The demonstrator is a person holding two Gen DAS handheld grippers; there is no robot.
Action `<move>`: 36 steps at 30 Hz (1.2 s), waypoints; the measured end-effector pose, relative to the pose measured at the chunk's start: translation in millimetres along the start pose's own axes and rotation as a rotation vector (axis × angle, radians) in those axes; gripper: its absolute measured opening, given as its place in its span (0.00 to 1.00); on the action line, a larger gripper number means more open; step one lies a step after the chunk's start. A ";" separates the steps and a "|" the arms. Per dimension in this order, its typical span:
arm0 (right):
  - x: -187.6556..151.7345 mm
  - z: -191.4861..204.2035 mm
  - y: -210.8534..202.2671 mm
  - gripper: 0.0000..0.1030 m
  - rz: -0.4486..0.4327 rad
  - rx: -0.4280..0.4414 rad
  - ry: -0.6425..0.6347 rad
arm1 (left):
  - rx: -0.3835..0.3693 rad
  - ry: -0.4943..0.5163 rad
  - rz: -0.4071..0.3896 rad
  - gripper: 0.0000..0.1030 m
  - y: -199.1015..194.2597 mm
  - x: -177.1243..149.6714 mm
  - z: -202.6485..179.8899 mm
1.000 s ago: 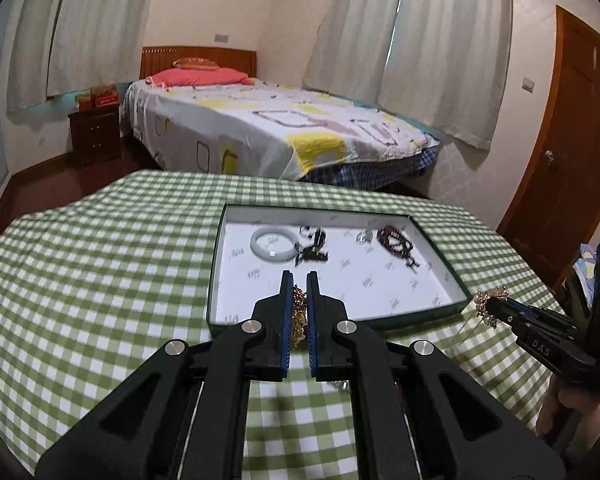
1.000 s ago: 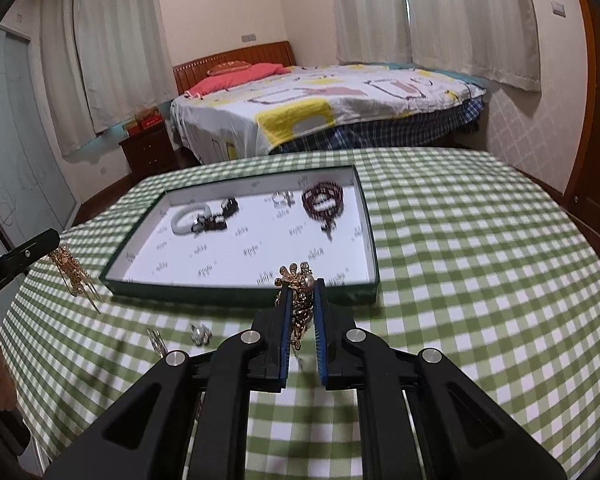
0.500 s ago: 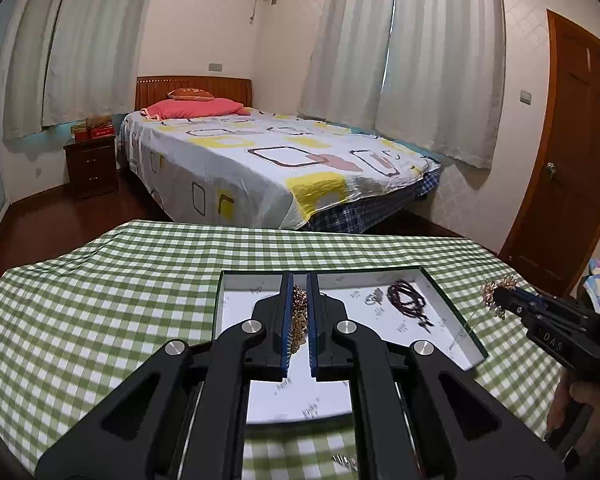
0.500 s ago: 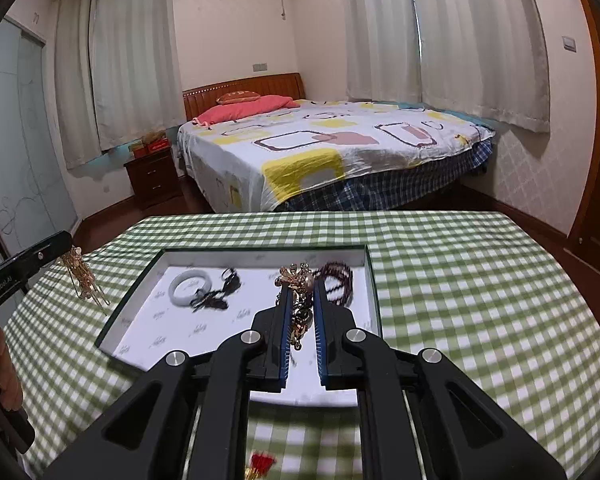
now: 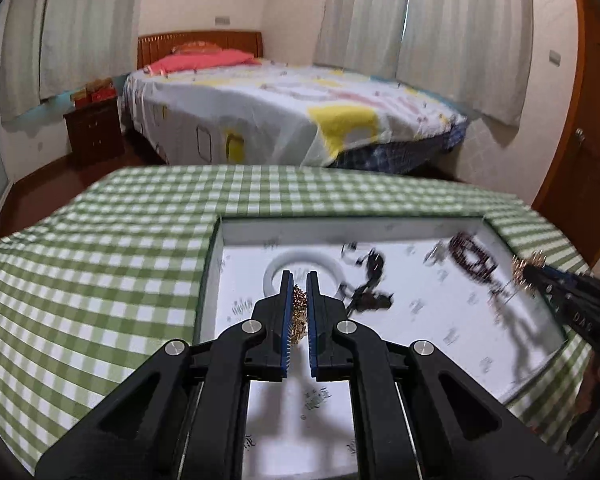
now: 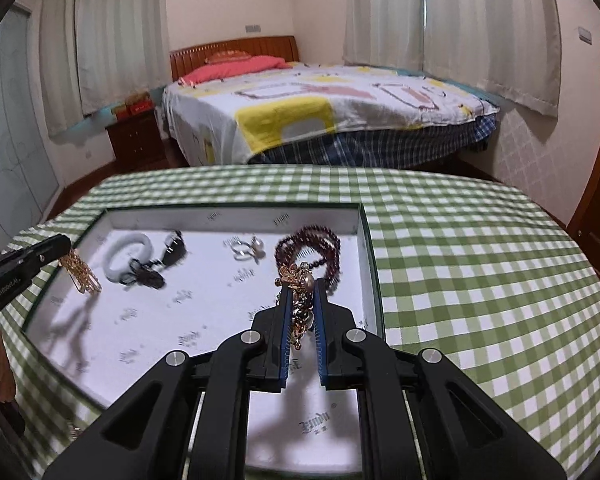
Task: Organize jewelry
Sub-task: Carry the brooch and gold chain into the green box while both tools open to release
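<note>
Since a second ago you are carrying both pieces in over the tray point(image 6: 370, 240): left gripper point(image 5: 299, 280) clamping the gold tassel point(image 5: 299, 312), right gripper point(image 6: 300, 286) clamping the gold brooch point(image 6: 296, 274), both hanging above the white liner.

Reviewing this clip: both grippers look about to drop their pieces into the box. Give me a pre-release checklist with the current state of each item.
1. Left gripper shut on the gold tassel piece: ok.
2. Right gripper shut on the gold pearl ornament: ok.
3. Both pieces over the box, inside its green rim: ok.
4. Bare white lining under the tassel piece, apart from the white bangle: cannot tell; in the left wrist view the bangle lies just past the fingertips.
5. Ornament clear of the dark red bead bracelet: not ok; they overlap in the right wrist view.
6. Height above the lining low enough for a gentle drop: cannot tell.
</note>
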State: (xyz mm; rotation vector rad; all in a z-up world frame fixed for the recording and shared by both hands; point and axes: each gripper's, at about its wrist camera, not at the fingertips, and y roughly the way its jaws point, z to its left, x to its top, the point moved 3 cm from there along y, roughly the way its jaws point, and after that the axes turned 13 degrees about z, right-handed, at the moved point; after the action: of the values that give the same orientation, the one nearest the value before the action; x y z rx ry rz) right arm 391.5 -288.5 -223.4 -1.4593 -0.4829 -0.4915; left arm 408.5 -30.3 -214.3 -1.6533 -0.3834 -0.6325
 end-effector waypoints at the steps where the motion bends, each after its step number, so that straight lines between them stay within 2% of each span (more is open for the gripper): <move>1: -0.5 -0.7 5.7 0.11 0.014 -0.001 -0.002 | 0.002 0.000 0.012 0.07 5.2 -0.9 1.6; 6: -2.5 -1.1 19.0 0.11 0.058 0.001 -0.005 | -0.004 -0.013 0.075 0.07 21.4 -6.2 6.9; 15: -5.5 -3.3 23.4 0.12 0.093 0.012 0.004 | -0.035 -0.069 0.133 0.09 32.3 -12.7 15.9; 18: -6.5 -2.7 23.3 0.13 0.100 0.015 0.003 | -0.034 -0.065 0.126 0.18 29.9 -13.4 15.1; 20: -7.6 -1.9 22.8 0.13 0.101 0.016 0.004 | -0.024 -0.055 0.118 0.36 26.9 -14.9 14.1; 23: -9.6 -1.1 20.8 0.14 0.100 0.019 0.008 | -0.028 -0.062 0.114 0.40 24.1 -16.9 13.8; 25: -9.2 -1.9 18.9 0.42 0.094 0.018 0.012 | -0.032 -0.068 0.118 0.40 23.1 -18.8 14.5; 26: -9.2 -2.0 16.4 0.46 0.081 0.013 0.015 | -0.031 -0.069 0.119 0.40 22.2 -19.8 14.9; 36: -6.1 2.2 -22.2 0.46 -0.013 0.009 0.031 | -0.027 -0.080 0.055 0.48 -12.9 -25.3 11.4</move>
State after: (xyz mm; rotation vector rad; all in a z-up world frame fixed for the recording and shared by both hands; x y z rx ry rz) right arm 373.4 -287.3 -208.9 -1.4393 -0.4700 -0.5209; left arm 383.1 -14.3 -220.2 -1.7125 -0.3867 -0.5337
